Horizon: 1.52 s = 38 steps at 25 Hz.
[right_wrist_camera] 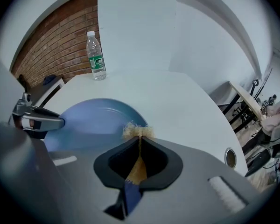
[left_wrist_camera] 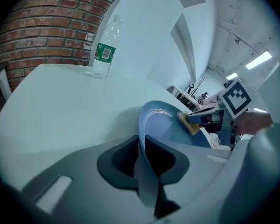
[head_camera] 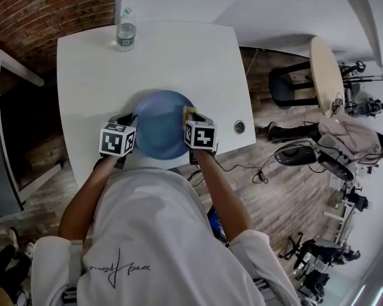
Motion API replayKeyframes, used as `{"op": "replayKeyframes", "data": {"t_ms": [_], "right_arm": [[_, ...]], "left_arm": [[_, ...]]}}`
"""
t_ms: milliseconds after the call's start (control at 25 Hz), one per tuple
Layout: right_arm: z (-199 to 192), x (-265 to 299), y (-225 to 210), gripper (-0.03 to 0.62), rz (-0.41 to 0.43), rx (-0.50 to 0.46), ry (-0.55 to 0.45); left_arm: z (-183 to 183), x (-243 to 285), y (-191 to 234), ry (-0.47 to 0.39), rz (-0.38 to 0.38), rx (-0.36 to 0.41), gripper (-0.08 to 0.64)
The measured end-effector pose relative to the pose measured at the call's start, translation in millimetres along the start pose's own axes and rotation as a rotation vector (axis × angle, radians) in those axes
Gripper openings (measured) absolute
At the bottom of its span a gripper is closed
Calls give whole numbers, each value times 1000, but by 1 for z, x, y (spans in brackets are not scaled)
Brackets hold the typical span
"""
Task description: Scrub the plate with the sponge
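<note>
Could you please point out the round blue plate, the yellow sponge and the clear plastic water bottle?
Round blue plate (head_camera: 161, 126): head view, centre of its well.
Yellow sponge (right_wrist_camera: 137, 130): right gripper view, frayed top edge.
Clear plastic water bottle (left_wrist_camera: 105, 52): left gripper view, green label.

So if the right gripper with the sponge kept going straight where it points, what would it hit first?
The blue plate. The right gripper aims down at its rim, sponge leading; whether the sponge already touches it is hard to tell.

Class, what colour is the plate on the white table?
Blue. The plate shows best in the head view.
</note>
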State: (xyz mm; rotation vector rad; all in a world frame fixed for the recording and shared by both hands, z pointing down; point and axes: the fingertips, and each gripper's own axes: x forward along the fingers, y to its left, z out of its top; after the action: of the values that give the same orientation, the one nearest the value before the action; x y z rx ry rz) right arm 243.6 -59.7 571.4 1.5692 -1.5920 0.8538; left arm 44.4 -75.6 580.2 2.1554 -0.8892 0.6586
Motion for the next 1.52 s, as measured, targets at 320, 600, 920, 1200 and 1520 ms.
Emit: {"op": "replayKeyframes", "data": {"t_ms": [320, 600, 920, 1200, 1520], "right_arm": [[6, 17, 2, 15, -77, -25, 12], [9, 19, 5, 17, -60, -32, -2], [13, 24, 12, 17, -50, -69, -11], [18, 28, 19, 17, -50, -79, -23], [24, 33, 26, 17, -37, -102, -25]], "left_arm": [[-6, 0, -7, 11, -21, 43, 80], [-6, 0, -6, 17, -24, 44, 80], [-6, -1, -8, 19, -31, 42, 78], [-6, -1, -8, 20, -36, 41, 80], [-6, -1, -8, 22, -39, 38, 80]]}}
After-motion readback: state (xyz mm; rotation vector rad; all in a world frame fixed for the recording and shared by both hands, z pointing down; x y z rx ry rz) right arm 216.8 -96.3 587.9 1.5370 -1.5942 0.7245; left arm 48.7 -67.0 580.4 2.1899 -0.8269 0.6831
